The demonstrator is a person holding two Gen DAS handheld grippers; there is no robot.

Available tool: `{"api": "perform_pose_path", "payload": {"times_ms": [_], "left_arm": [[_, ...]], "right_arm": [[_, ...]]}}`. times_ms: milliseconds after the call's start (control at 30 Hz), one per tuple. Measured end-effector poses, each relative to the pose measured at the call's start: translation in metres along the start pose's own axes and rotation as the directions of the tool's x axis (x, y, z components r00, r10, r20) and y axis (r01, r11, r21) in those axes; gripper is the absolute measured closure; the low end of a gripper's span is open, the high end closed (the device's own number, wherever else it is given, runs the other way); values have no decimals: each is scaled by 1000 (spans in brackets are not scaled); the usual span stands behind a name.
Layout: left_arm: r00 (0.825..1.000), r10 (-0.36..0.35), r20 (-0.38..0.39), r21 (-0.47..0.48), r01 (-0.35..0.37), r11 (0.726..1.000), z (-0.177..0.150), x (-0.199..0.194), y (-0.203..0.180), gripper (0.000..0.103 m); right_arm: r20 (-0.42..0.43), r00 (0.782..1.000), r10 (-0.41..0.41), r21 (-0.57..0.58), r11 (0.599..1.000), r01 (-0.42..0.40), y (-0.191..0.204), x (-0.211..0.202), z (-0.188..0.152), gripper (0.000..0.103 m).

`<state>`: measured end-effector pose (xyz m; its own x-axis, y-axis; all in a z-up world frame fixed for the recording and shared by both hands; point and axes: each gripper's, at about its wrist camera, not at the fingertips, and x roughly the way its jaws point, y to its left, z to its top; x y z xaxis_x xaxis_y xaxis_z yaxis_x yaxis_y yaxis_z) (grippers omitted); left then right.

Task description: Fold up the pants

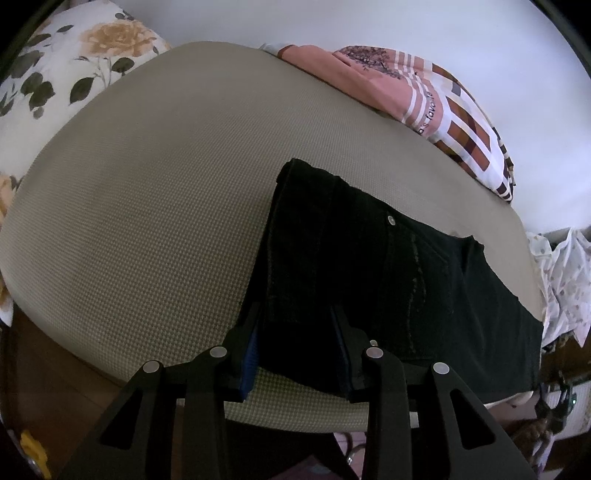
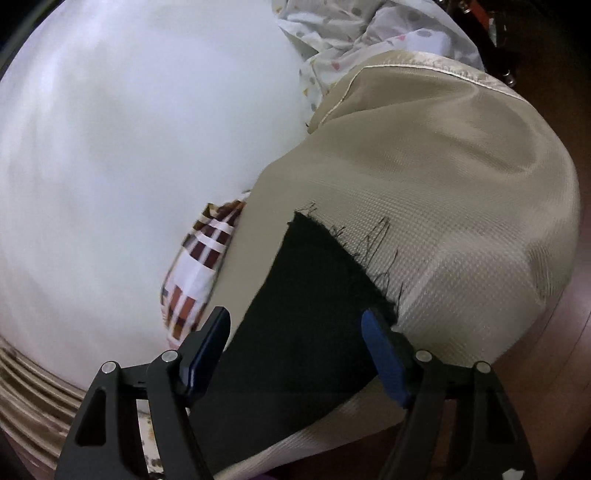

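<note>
Black pants [image 1: 388,266] lie on a beige textured mattress cover [image 1: 147,203], waist end with a metal button toward the back. My left gripper [image 1: 295,325] is shut on the near edge of the pants, and dark fabric fills the gap between its blue pads. In the right wrist view a pant leg [image 2: 314,280] with a frayed hem [image 2: 369,236] lies flat on the beige cover [image 2: 443,184]. My right gripper [image 2: 295,321] stands open over this leg, fingers wide on either side, with the fabric beneath and between them.
A floral pillow [image 1: 74,55] sits at the back left. A pink and brown patterned cloth [image 1: 424,99] [image 2: 199,266] lies along the white wall. Crumpled white dotted fabric [image 1: 561,280] [image 2: 351,33] is at the bed's far end. Wooden floor [image 2: 546,350] borders the mattress.
</note>
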<state>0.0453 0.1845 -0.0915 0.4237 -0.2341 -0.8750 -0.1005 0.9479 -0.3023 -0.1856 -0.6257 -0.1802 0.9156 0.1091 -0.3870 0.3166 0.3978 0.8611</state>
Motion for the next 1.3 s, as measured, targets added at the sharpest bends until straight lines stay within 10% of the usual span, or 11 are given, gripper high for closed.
{"api": "perform_pose_path", "payload": {"times_ms": [300,333,400,500,933,1300], "left_arm": [[1000,-13,3,-17,13,1000,-1,4,2,68],[1000,-15,4,-19,15,1000,-1,4,2,68],[1000,-14,7,-19,14,1000,-2,4,1,68],[1000,-10,5,-20,10,1000,-2,5,1,68],[1000,-20,6,-36,21,999,-3,5,5,67],[1000,-13,0,-39,13,999,-4,8,6,67]], "right_arm": [[-3,989,-148,62,987,148,-28,-13,-9,33],[-20,989,-146,68,987,147,-31,-10,-10,37],[-56,991,-124,62,990,127,-31,-2,-12,78],[-92,984,-155,19,987,157,-26,7,-11,92],[-109,959,-261,32,964,266,-1,-8,-8,97],[-35,999,-33,-7,999,33,71,-11,29,99]]}}
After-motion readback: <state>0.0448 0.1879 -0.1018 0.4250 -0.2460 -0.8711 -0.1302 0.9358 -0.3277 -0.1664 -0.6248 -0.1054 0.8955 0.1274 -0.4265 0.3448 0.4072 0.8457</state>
